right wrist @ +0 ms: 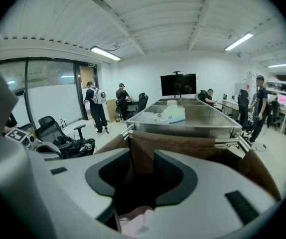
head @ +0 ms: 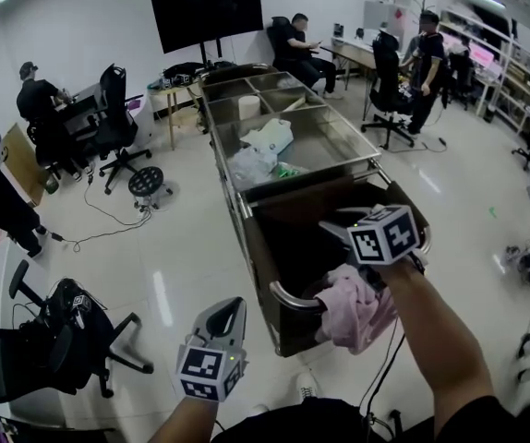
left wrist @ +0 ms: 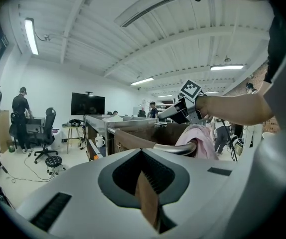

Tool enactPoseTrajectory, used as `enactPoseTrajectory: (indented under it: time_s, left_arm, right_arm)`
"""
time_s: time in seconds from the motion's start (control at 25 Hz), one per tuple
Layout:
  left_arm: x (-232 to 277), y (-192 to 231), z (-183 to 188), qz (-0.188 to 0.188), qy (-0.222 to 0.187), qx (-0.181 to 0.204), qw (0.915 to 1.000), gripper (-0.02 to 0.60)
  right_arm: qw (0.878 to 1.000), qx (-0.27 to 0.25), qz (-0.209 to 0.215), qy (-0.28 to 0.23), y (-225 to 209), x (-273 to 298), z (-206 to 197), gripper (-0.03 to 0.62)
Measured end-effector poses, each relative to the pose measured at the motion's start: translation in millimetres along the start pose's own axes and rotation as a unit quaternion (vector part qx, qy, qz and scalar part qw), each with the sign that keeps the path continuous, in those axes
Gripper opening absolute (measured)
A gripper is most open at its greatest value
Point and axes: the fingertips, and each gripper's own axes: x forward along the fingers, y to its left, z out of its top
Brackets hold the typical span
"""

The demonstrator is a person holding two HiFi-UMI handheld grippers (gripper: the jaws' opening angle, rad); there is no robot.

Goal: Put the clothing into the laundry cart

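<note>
At the near left, an office chair (head: 62, 340) heaped with something black is cut off by the frame edge, and I can't tell what the heap is. Next comes my left tool (head: 234, 305), low and short of the laundry cart (head: 265, 247). In its own view the tips (left wrist: 142, 151) are pressed together. A brown strip shows in the dark slot behind them, and I can't make out what it is. I see nothing pinched there.

The cart is in the middle, brown-lined with a steel rail round its near end. Its inside is too dark for me to read any contents. Beyond it runs the long steel surface (head: 339, 150), with pale bags (head: 270, 137) lying on it. They are too small for me to tell what they hold.

Right of centre, the pink garment (head: 353, 307) is bunched over the cart's near rail. Part of it hangs down the near outside face, so it is not fully in. My right tool (head: 339, 233) sits just above it, and my forearm hides the cart's near right corner. In the right tool's view (right wrist: 143, 156) the tips stand apart, with a fold of the garment (right wrist: 133, 224) pinched deep at their base. The frame edge cuts off most of the cloth there.
</note>
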Motion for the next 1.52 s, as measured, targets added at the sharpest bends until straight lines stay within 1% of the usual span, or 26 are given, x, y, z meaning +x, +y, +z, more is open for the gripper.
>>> enactPoseTrajectory:
  time_s: [0.28,0.6,0.8,1.0,1.12,1.16,1.24,1.36,1.4,1.52]
  left_arm:
    - [-37,-2,-12,-0.029,0.005,0.008,0.9995,0.000]
    - [-63,-14,-23,-0.073,0.006,0.018,0.9971,0.000]
    - [-71,-38,-33,-0.114,0.017,0.017,0.9932,0.000]
    - [-69,-66,-40,-0.154,0.023,0.017,0.9876,0.000]
    - [-68,-87,-43,-0.176,0.029,0.021,0.9837,0.000]
    - [-68,-95,-43,-0.182,0.031,0.024,0.9825,0.000]
    - [-65,-109,-39,-0.194,0.033,0.027,0.9802,0.000]
    - [-60,-129,-32,-0.202,0.029,0.029,0.9786,0.000]
    - [-59,-135,-30,-0.202,0.027,0.028,0.9786,0.000]
    - [-59,-157,-28,-0.203,0.025,0.027,0.9784,0.000]
  right_arm:
    - [0.998,0.030,-0.037,-0.040,26,-42,-4,0.178]
    - [0.991,0.064,-0.075,-0.087,61,-96,-31,0.178]
    - [0.982,0.112,-0.085,-0.127,93,-140,-69,0.177]
    - [0.974,0.132,-0.097,-0.156,117,-175,-111,0.178]
    - [0.966,0.159,-0.108,-0.173,125,-195,-136,0.173]
    - [0.963,0.169,-0.110,-0.178,126,-201,-145,0.134]
    - [0.958,0.187,-0.115,-0.185,125,-211,-163,0.096]
    - [0.952,0.209,-0.120,-0.188,121,-224,-188,0.061]
    - [0.951,0.214,-0.125,-0.185,119,-229,-196,0.036]
    - [0.950,0.227,-0.126,-0.174,114,-242,-220,0.003]
